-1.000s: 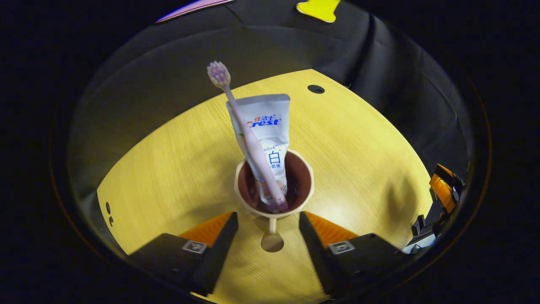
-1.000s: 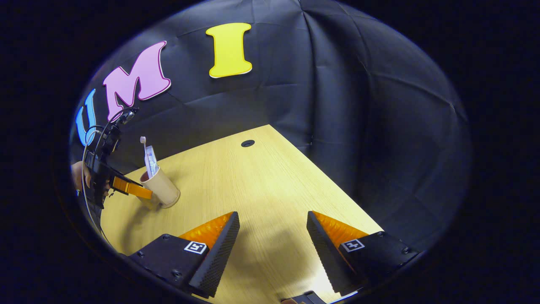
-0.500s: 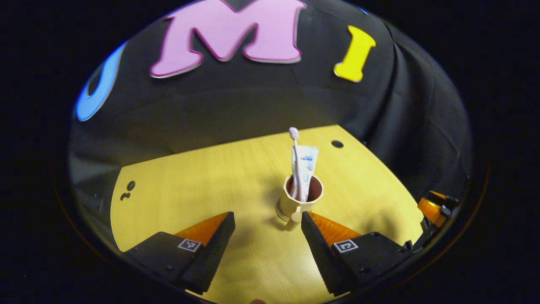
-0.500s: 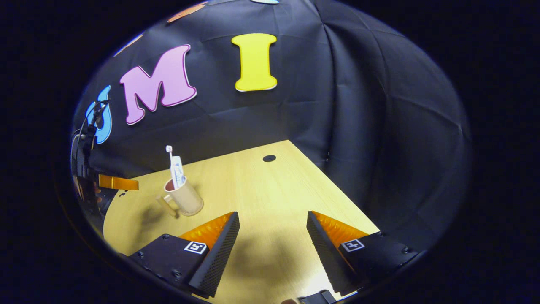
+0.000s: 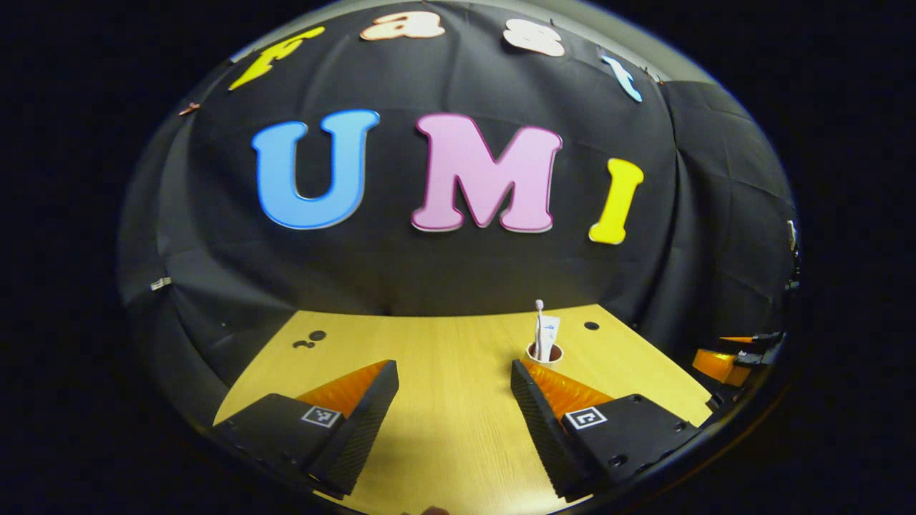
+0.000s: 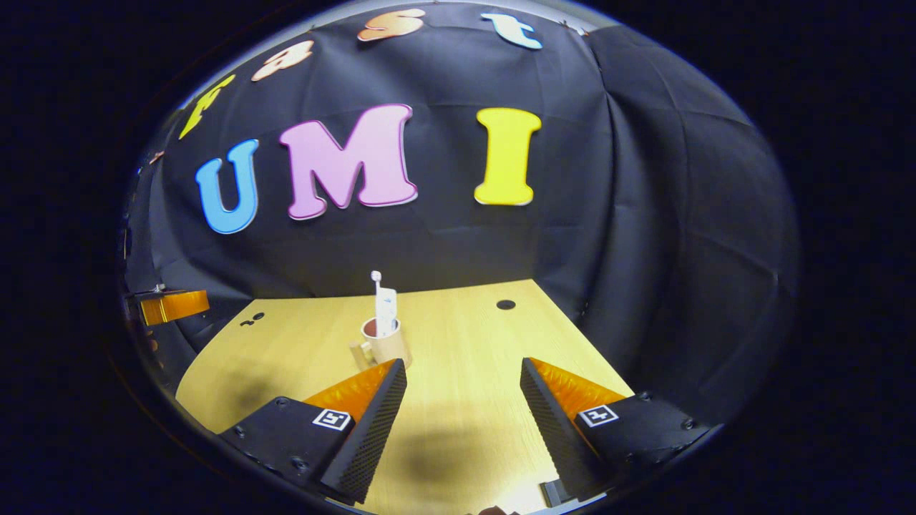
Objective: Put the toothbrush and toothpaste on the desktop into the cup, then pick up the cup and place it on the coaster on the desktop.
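The cup (image 6: pixel 384 346) stands upright on the surface (image 6: pixel 458 336), toward the back and near the booth wall, with the toothbrush (image 6: pixel 376 286) and the toothpaste (image 6: pixel 386 309) both standing in it, heads up, leaning against each other. Its handle points toward me in the right gripper view. In the left gripper view the cup (image 5: pixel 544 352) shows just past my right-hand finger, only its rim and the two things inside clear of it.

I cannot make out a coaster under the cup (the base is too small and partly hidden by a finger to tell), so I can't say whether it sits on one.

My left tool (image 5: pixel 454 372) is spread wide and holds nothing, well apart from the cup. My right tool (image 6: pixel 463 368) is likewise wide and empty, hanging over bare surface nearer to me than the cup.

I judge the loading step done. If the cup is on its coaster, the task is finished and both tools only need to stay clear. If not, the next move calls for closing one tool on the cup's body and lifting gently, since the tall contents could tip it.
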`<action>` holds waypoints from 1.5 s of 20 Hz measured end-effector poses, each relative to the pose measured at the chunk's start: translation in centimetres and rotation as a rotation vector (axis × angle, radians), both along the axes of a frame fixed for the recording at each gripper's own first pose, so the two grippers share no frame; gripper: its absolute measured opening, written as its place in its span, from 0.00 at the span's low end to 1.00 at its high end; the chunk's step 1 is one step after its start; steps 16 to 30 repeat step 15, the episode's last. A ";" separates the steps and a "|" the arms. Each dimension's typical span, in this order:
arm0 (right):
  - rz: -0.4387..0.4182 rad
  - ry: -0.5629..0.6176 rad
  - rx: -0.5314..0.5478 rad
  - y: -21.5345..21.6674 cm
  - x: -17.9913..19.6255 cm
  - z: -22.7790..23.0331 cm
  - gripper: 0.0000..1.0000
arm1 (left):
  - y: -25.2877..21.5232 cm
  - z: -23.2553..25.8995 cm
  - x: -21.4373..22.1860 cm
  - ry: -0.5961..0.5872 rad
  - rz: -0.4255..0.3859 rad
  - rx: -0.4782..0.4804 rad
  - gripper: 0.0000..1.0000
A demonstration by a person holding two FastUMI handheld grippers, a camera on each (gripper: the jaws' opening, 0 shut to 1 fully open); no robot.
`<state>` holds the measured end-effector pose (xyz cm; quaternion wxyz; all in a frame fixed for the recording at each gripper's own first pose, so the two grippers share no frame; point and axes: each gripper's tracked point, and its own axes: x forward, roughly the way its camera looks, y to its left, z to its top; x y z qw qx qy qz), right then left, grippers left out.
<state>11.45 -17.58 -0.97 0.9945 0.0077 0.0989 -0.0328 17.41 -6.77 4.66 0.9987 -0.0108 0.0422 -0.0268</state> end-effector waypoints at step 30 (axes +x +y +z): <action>0.098 -0.157 -0.025 12.2 -11.7 1.8 0.99 | 6.3 -0.8 -17.5 -0.204 0.106 -0.089 0.97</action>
